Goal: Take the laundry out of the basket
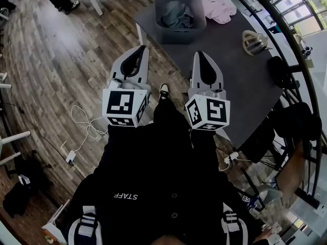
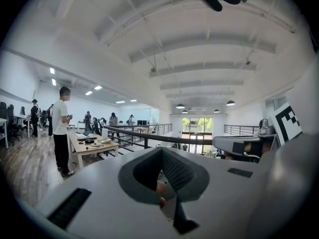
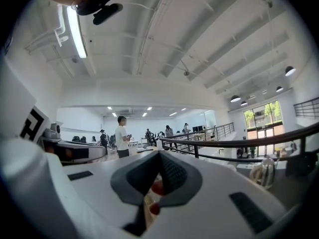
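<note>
A grey laundry basket (image 1: 179, 34) stands at the near end of a dark table (image 1: 225, 60), with grey-blue laundry (image 1: 176, 14) bunched inside. A pink cloth (image 1: 219, 8) lies on the table to the basket's right. Both grippers are held close to the person's chest, well short of the basket, and point over the room toward the ceiling. The left gripper (image 1: 140, 49) (image 2: 162, 151) has its jaws together with nothing between them. The right gripper (image 1: 200, 54) (image 3: 159, 154) is likewise shut and empty. Neither gripper view shows the basket.
A beige iron-like thing (image 1: 254, 42) (image 3: 261, 173) and a black object (image 1: 278, 70) sit further right on the table. A curved railing (image 1: 301, 60) runs beyond it. White cables (image 1: 87, 124) lie on the wooden floor at left. A person (image 2: 62, 128) stands by a desk (image 2: 92, 143).
</note>
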`<state>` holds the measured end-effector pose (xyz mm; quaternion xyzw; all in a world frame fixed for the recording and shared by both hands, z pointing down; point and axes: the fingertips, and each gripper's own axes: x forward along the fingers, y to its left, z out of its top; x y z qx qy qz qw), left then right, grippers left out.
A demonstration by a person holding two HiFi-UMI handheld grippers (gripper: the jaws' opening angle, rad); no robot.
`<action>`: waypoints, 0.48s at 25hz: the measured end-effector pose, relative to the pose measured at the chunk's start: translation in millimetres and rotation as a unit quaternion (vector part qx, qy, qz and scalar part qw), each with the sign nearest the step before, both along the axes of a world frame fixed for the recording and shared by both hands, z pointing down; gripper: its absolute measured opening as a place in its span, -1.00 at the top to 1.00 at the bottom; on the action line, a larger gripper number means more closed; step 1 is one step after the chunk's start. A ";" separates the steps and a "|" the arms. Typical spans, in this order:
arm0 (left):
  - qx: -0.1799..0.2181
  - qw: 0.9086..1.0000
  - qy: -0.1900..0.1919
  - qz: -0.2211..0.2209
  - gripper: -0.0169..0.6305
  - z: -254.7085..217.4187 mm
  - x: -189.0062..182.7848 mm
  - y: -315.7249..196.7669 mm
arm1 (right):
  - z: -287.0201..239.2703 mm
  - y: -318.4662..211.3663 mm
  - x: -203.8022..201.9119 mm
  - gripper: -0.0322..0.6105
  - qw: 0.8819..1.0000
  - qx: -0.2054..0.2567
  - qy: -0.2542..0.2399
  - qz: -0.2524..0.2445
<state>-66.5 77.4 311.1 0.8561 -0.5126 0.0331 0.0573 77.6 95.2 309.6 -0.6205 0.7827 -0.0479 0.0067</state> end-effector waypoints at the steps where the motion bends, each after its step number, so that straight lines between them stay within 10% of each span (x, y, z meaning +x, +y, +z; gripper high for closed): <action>1: -0.001 1.000 -0.004 -0.003 0.94 -0.8 6.4 -16.5 | 0.9 -17.5 4.2 0.85 1.000 -0.005 0.000 -0.006; 12: -0.027 0.999 -0.034 -0.023 0.94 12.5 57.8 -166.7 | 19.6 -180.5 45.0 0.85 0.998 -0.046 0.014 -0.040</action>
